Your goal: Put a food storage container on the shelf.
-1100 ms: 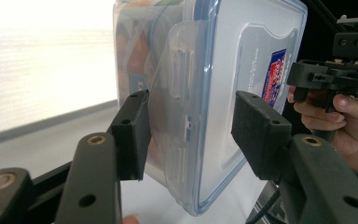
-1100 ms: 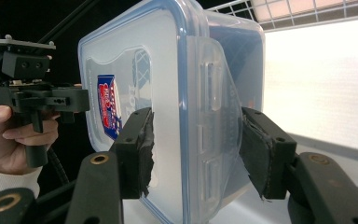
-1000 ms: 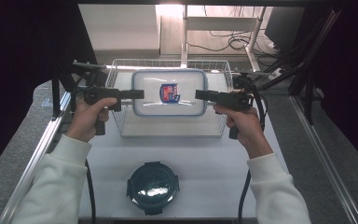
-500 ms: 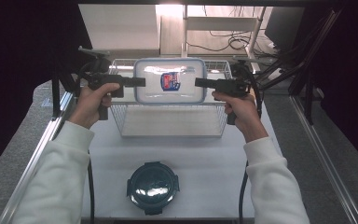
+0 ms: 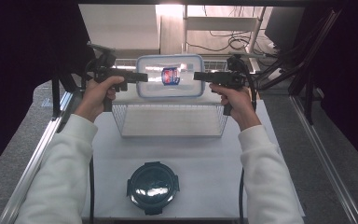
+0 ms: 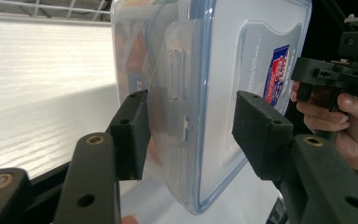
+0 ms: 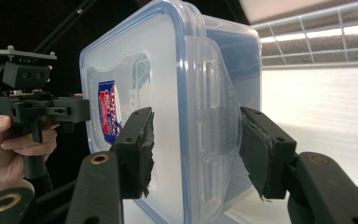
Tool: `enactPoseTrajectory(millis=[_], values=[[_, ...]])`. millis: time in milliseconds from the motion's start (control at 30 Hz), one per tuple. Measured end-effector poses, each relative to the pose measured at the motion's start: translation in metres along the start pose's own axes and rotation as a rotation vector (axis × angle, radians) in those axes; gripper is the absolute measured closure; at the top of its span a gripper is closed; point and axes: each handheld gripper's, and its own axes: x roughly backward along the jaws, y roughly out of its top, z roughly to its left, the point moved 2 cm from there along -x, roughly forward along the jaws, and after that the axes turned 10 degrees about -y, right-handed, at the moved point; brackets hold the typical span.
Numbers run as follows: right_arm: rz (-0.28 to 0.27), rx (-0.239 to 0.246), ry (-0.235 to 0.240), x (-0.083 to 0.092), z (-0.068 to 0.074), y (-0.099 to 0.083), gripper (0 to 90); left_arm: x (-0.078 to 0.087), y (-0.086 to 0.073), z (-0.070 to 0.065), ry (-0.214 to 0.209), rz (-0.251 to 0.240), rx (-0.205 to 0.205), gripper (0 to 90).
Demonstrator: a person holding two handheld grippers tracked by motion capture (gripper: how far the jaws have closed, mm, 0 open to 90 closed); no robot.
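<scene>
A clear rectangular container (image 5: 170, 77) with a blue-rimmed lid and a red-and-blue label hangs in the air, held by its two short ends. My left gripper (image 5: 142, 77) is shut on its left end, and my right gripper (image 5: 198, 76) is shut on its right end. In the left gripper view the container (image 6: 205, 93) sits between the pads of the left gripper (image 6: 191, 135), with the right gripper (image 6: 335, 77) beyond. The right gripper view has the container (image 7: 168, 116) clamped at its latch by the right gripper (image 7: 193, 149), with the left gripper (image 7: 51, 109) at the far end.
A wire basket (image 5: 121, 121) stands on the white table (image 5: 191, 158), below and just nearer than the container. A round dark teal lidded box (image 5: 152, 186) sits near the front edge. Metal rails run along both table sides; cables and a stand lie behind.
Both hands have carried the container away from the person, from over the basket's middle to over its far rim. The grips look unchanged.
</scene>
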Motion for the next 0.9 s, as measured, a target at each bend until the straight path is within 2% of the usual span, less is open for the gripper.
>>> enactPoseTrajectory(millis=[233, 367, 667, 800, 900], values=[[0.025, -0.058, 0.009, -0.009, -0.010, 0.003, 45.5, -0.002, 0.005, 0.007, -0.013, -0.021, 0.026, 48.5], [0.044, -0.081, -0.006, -0.014, -0.012, 0.007, 43.9, -0.004, 0.008, 0.012, -0.021, -0.031, 0.060, 48.4], [0.101, -0.170, -0.043, -0.025, -0.015, 0.018, 41.1, -0.009, 0.015, 0.025, -0.044, -0.057, 0.158, 46.9], [0.109, -0.199, -0.060, -0.031, -0.016, 0.020, 39.4, -0.012, 0.016, 0.031, -0.057, -0.071, 0.194, 45.6], [0.110, -0.225, -0.068, -0.034, -0.018, 0.021, 38.8, -0.014, 0.017, 0.034, -0.055, -0.074, 0.204, 44.3]])
